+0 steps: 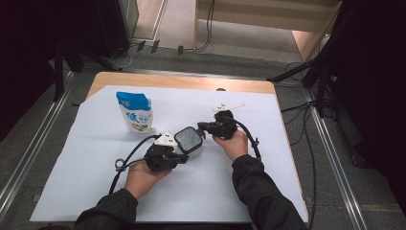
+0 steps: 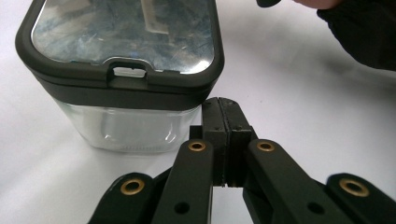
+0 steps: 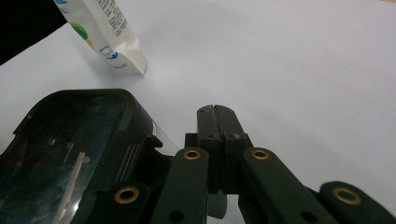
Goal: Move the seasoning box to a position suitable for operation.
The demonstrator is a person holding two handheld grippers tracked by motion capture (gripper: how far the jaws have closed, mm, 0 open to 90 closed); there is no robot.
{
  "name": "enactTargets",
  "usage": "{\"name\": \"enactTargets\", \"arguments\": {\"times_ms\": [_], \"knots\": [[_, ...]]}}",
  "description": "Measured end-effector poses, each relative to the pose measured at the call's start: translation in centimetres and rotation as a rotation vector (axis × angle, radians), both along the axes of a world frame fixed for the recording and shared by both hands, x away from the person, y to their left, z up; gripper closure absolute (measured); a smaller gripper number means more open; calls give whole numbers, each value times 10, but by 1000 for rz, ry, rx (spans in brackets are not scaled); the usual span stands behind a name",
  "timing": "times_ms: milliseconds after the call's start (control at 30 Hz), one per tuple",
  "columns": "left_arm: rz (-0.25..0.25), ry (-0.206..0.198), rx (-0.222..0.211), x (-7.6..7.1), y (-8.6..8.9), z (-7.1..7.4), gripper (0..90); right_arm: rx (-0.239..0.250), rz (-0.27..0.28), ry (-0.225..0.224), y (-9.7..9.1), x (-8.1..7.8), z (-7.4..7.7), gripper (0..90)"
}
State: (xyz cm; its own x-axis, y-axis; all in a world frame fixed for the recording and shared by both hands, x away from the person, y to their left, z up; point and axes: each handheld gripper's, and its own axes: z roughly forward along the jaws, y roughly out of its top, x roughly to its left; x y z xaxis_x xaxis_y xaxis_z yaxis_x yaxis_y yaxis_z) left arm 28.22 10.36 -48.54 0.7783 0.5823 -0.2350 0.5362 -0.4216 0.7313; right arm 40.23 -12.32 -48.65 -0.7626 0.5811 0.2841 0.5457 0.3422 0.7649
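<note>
Where tools flank it, clear container (image 2: 126, 70), dark latched lid, upright.

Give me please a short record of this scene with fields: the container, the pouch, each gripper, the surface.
container: clear box with dark latched lid, upright between the two grippers
pouch: blue and white, printed, standing behind and left of the container, apart from it
left gripper: jaws shut, empty, beside the container's right corner in its own view
right gripper: jaws shut, empty, next to the container's lid
surface: white sheet on a wooden table
</note>
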Motion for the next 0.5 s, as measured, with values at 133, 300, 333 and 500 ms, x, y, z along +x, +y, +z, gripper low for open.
{"name": "enactTargets", "arguments": {"times_ms": [133, 300, 333, 500], "knots": [[1, 9, 4, 2, 4, 1, 900, 2, -4, 1, -2, -2, 0, 900], [3, 12, -1, 5, 9, 0, 900, -9, -11, 6, -3, -8, 1, 900], [-2, 8, 2, 5, 9, 0, 900, -9, -11, 6, -3, -8, 1, 900], [-19, 25, 4, 9, 15, 1, 900, -6, -18, 14, -7, -12, 2, 900]]}}
